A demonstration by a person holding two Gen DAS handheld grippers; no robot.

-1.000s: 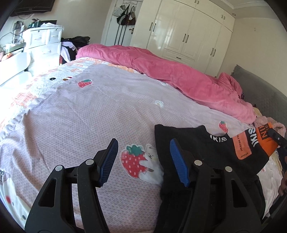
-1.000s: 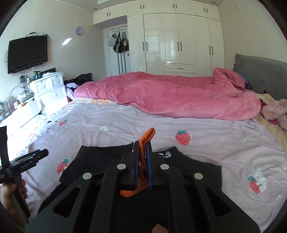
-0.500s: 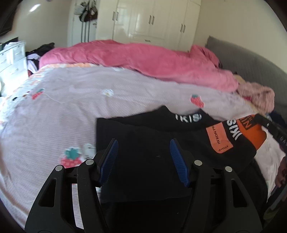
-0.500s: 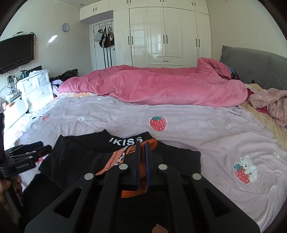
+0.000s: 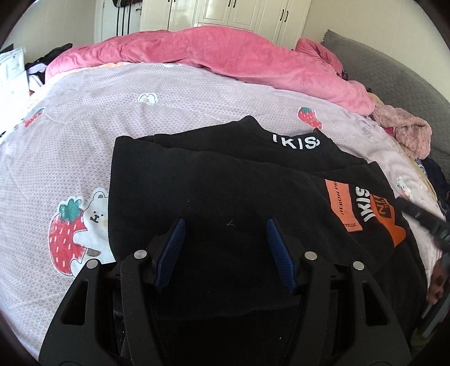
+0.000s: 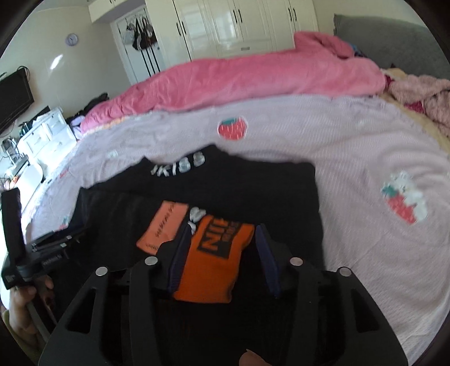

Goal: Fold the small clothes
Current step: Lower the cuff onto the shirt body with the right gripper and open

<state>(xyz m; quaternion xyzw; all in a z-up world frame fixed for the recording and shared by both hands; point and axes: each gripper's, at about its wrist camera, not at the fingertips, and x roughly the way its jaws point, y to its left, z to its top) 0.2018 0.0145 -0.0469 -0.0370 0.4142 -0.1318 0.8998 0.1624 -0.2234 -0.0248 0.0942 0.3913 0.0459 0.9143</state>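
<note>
One black knitted garment with white lettering and orange patches (image 5: 225,180) lay on one lilac bedsheet (image 5: 70,146). Two orange patches showed on it, one pale (image 6: 163,225) and one deep (image 6: 216,261). Three strawberry prints marked the sheet in the left wrist view and two in the right. One rumpled pink fleece blanket (image 5: 225,56) was there. One round wall clock (image 6: 72,39) and one black wall television (image 6: 14,95) were in view.

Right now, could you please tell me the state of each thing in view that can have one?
Black shirt: lying on the bed, partly folded.
Orange cuff: laid on the shirt, between the right jaws, not pinched.
Left gripper: open, empty, over the shirt.
Right gripper: jaws opening.
Pink blanket: bunched along the far side.
Bedsheet: spread flat.
Wardrobe doors: shut.
</note>
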